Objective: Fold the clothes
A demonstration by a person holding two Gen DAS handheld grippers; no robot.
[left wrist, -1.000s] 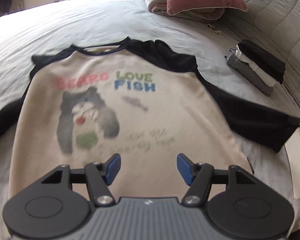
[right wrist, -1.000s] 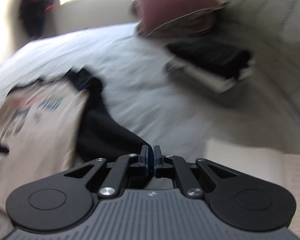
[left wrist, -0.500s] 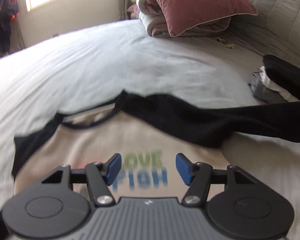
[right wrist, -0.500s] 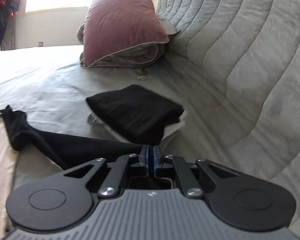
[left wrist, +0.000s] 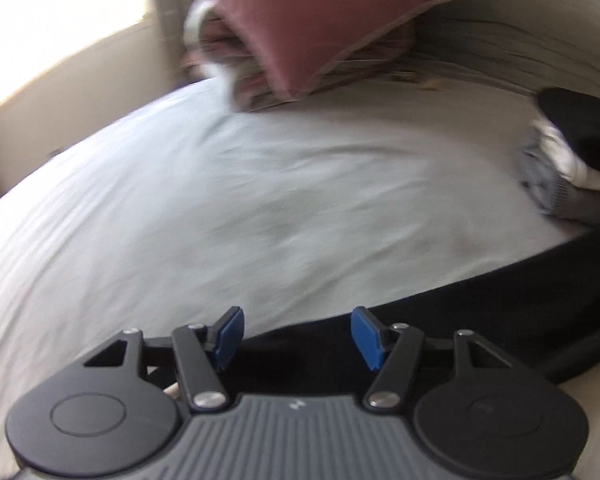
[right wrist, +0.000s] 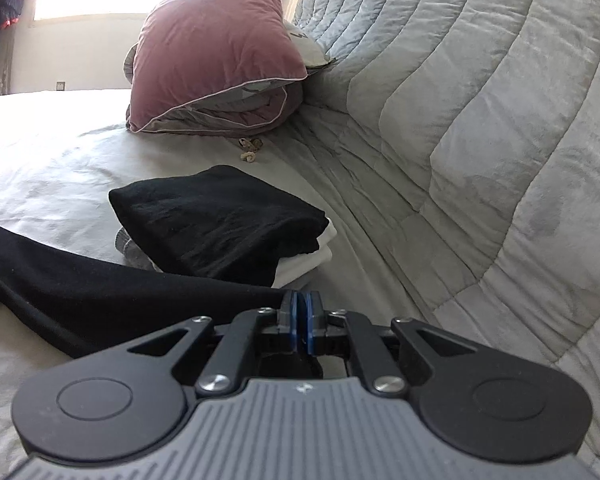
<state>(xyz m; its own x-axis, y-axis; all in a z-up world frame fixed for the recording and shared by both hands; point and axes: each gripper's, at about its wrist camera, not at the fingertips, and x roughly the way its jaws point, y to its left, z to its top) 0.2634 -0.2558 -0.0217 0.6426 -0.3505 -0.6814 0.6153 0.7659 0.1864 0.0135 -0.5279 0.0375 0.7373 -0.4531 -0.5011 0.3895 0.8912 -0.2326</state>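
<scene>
The shirt's black sleeve (right wrist: 100, 292) stretches across the pale bed sheet (left wrist: 220, 200) from the left up to my right gripper (right wrist: 299, 316), whose blue pads are shut on its cuff end. In the left wrist view the same sleeve (left wrist: 480, 304) runs taut from under my left gripper (left wrist: 296, 336) away to the right. That gripper is open, hovering over the black shoulder cloth with nothing pinched between its pads. The shirt's cream front is hidden below the gripper body.
A folded stack with a black garment on top (right wrist: 220, 220) lies just beyond the sleeve, also at the right edge as folded clothes (left wrist: 572, 148). A maroon pillow (right wrist: 212, 52) on rolled bedding sits farther back. A grey quilt (right wrist: 480, 120) rises on the right.
The left gripper has swept up over the shirt from its hem past the print to the shoulder. The right gripper has drawn the sleeve outward toward the folded stack and stayed shut.
</scene>
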